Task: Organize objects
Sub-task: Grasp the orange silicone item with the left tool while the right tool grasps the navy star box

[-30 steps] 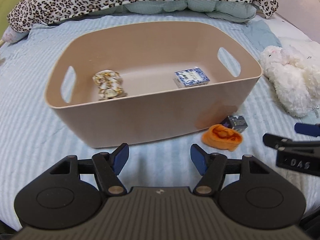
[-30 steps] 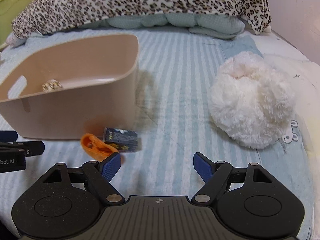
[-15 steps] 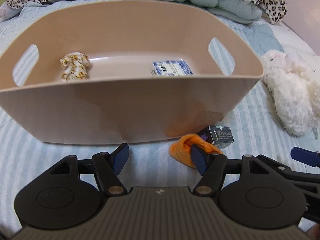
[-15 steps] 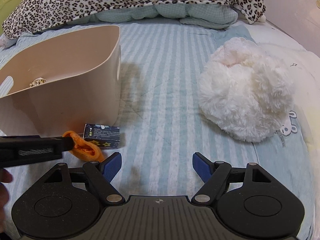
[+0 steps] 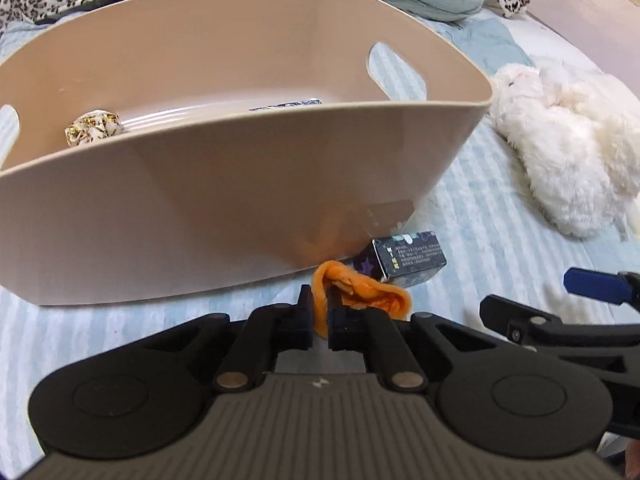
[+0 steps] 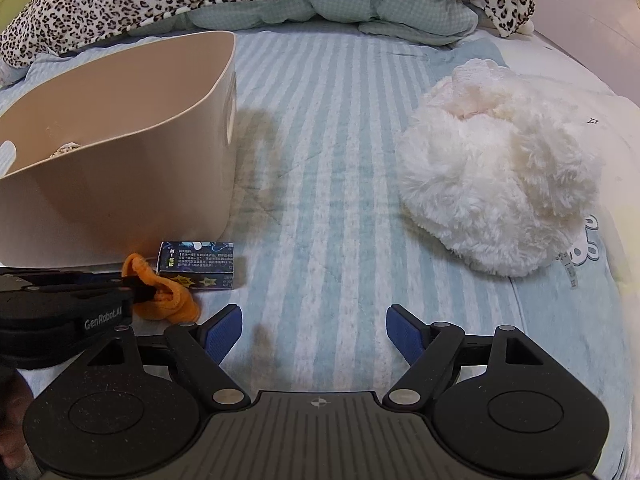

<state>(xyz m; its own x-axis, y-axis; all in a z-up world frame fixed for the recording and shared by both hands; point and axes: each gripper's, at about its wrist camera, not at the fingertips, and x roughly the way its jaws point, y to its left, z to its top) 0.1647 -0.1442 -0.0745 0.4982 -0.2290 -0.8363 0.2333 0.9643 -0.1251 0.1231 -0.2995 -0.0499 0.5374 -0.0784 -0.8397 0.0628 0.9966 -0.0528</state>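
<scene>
left gripper [image 5: 319, 312] jaws just closed — now pinching orange cloth [image 5: 362, 294], on the bed at the beige bin's [image 5: 240, 184] near wall | right gripper [image 6: 314, 330] spread, empty | dark box [image 5: 408, 258] beside cloth; next — likely lift into bin

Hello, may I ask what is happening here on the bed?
A person is tidying small things into a beige bin on the bed, with tongs in each hand. The left tongs have just been closing and now pinch an orange cloth that lies on the bed by the bin. A small dark box lies beside it. The right tongs are open and empty. A patterned bundle is already in the bin. A white plush toy lies to the right.
</scene>
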